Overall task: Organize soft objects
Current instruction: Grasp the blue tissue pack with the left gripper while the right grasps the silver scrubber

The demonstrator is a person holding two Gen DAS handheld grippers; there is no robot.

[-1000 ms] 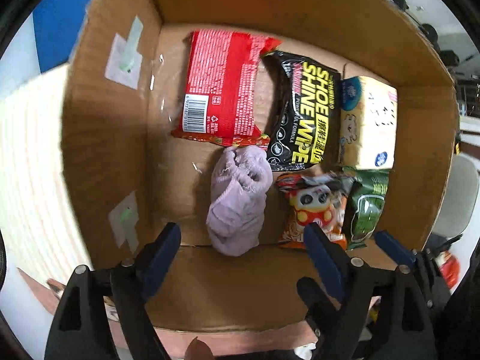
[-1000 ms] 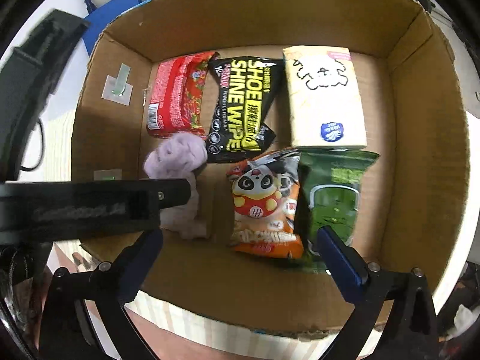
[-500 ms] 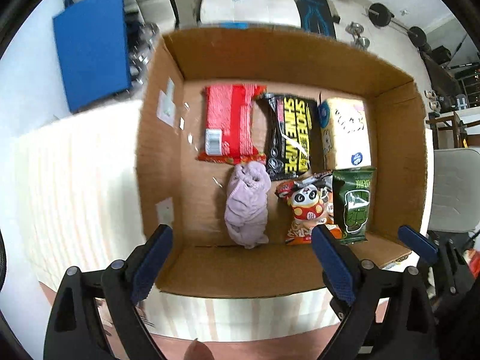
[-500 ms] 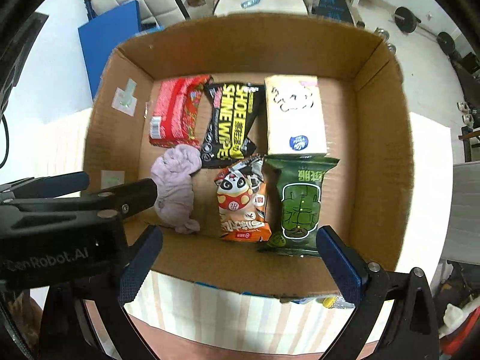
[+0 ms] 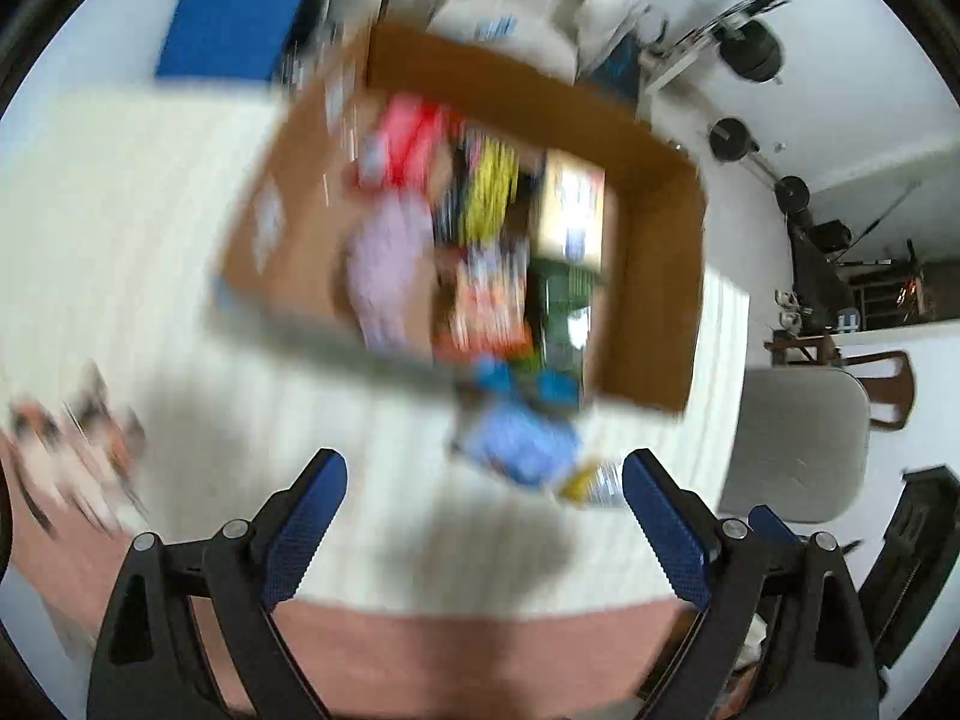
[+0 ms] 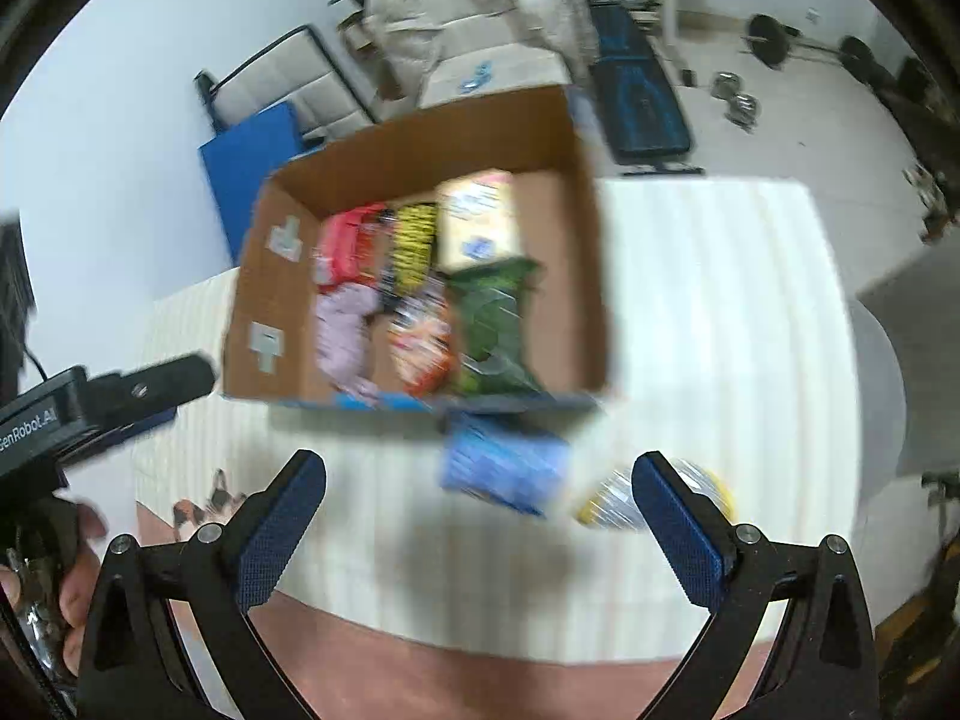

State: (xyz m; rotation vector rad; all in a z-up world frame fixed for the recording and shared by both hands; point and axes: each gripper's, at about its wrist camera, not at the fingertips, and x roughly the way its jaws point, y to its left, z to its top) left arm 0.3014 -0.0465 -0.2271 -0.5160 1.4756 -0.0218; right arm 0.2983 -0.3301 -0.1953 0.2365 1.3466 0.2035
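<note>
On the white ribbed table cover (image 6: pixel 708 312) stands the cardboard box (image 6: pixel 576 276), well ahead of both my grippers. My left gripper (image 5: pixel 483 516) is spread wide with nothing between its blue pads. My right gripper (image 6: pixel 480 516) is likewise spread wide and holds nothing.

Contents of the box, as far as motion blur allows:
- Far row: red packet (image 6: pixel 345 237) at left, black-and-yellow packet (image 6: pixel 413 240) in the middle, pale tissue pack (image 6: pixel 477 222) at right.
- Near row: lilac cloth (image 6: pixel 342 330) at left, orange snack bag (image 6: pixel 423 339) in the middle, green packet (image 6: pixel 492 324) at right.

Outside the box, just beside its near wall, a blue packet (image 6: pixel 504 462) lies on the cover. To its right lies a yellow-and-silver item (image 6: pixel 612 504), partly hidden behind my right gripper's finger (image 6: pixel 678 531); I cannot identify it.

In the left wrist view the whole scene is heavily smeared; the box (image 5: pixel 660 276) and the lilac cloth (image 5: pixel 390 264) remain recognisable.
</note>
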